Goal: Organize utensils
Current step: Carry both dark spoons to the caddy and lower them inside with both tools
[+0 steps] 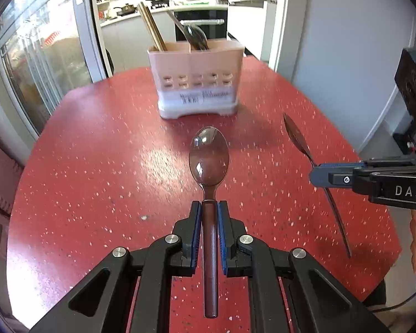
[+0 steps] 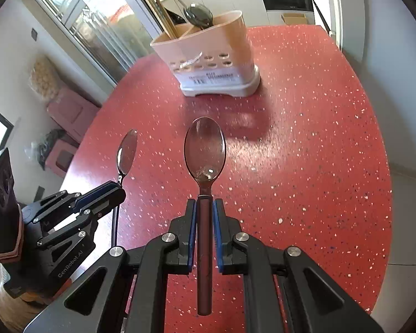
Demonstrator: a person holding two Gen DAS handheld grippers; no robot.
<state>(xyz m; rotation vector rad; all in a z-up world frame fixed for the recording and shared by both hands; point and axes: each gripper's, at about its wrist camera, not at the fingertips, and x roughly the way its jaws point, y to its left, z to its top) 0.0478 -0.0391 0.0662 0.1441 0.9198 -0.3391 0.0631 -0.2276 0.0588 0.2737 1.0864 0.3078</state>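
Spoons pinched, one in each hand-held gripper, above the red desk.
Left hand-held gripper [image 1: 209, 208] and right hand-held gripper [image 2: 205, 205] each clamp a spoon [image 1: 208, 156] handle; carry them level to the caddy [image 1: 197, 80], upper centre, then tip handles down.

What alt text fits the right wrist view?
The right hand-held gripper clamps a spoon by its handle, bowl forward, over a red speckled table. To its left, the left hand-held gripper holds a second spoon; a pink caddy with utensils stands beyond.
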